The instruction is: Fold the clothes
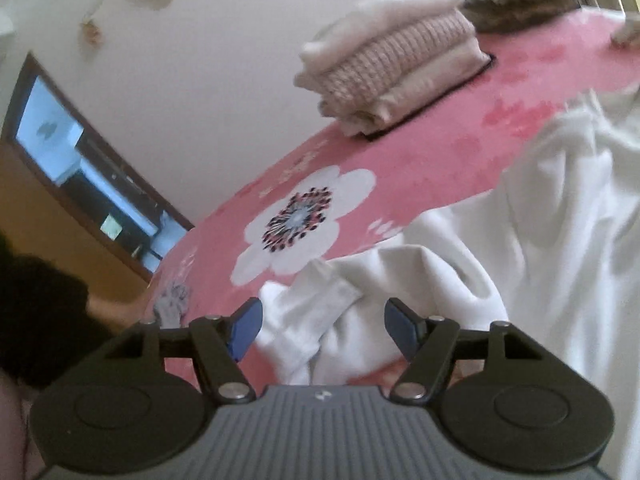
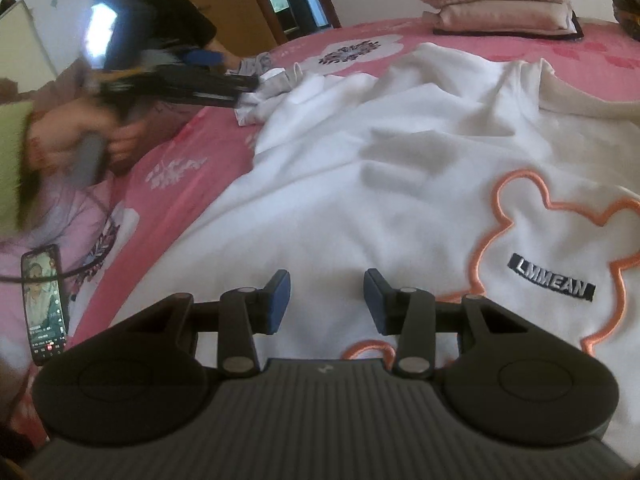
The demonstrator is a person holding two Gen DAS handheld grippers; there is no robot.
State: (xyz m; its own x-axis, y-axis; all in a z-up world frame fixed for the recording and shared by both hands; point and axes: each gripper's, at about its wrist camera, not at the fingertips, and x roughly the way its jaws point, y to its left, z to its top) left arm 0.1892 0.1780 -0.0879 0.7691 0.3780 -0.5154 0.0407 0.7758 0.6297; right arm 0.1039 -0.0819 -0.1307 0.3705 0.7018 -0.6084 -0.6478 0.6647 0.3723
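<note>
white sweatshirt spread on the pink bed, both grippers apart and holding nothing

the white sweatshirt (image 2: pixel 380 168) lies flat on the pink bedsheet (image 1: pixel 400 168), its sleeve cuff (image 1: pixel 316 312) bunched by the left gripper (image 1: pixel 322 328), whose jaws are apart with cloth between them but not pinched. the right gripper (image 2: pixel 326 300) hangs over the shirt, jaws apart too. if the left one shuts on too little cuff, i think the sleeve could slip out and the fold would come out crooked.

We see free pink bed (image 1: pixel 400 168) btw the white sweatshirt (image 2: pixel 360 200) and the folded stack (image 1: pixel 392 76) at far edge. A phone (image 2: pixel 44 304) lies left, near bed edge.
</note>
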